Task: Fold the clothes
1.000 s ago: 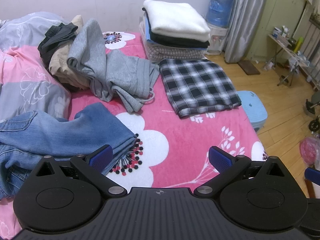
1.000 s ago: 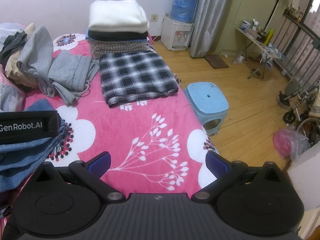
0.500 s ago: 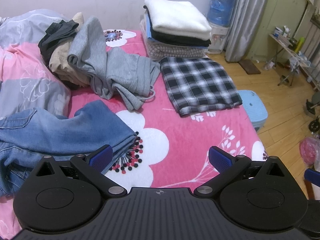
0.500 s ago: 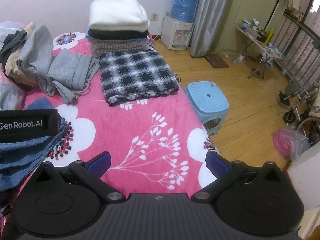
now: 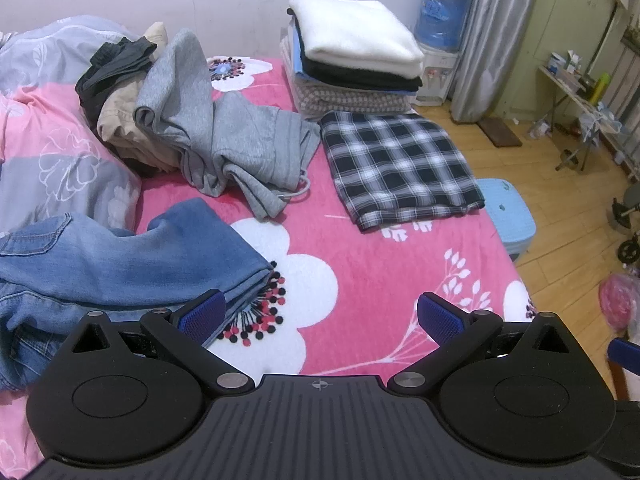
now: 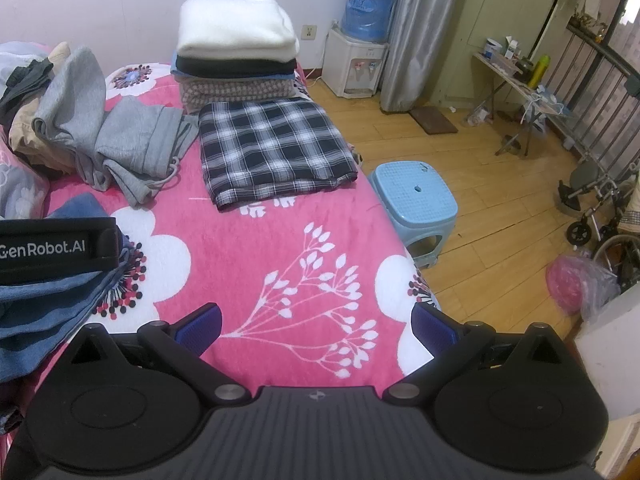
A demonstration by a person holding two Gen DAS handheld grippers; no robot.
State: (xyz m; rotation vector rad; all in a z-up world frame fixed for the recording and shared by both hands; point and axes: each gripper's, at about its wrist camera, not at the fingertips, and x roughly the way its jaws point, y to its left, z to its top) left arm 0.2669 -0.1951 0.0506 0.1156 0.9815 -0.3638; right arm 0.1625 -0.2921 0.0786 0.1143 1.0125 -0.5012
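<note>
both tongs, left gripper (image 5: 318, 314) and right gripper (image 6: 316, 322), released and empty over pink floral blanket (image 5: 360, 264), likely staged beside crumpled blue denim jeans (image 5: 120, 256) for next fold.

jeans (image 5: 120, 256): blue, crumpled | plaid garment (image 5: 396, 164): folded flat

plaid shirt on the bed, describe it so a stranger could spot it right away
On the pink floral bed, find the tall stack of folded clothes by the wall. Directly in front of it lies the plaid shirt, folded flat: the only black-and-white checked piece, unlike the crumpled grey garment beside it.
</note>
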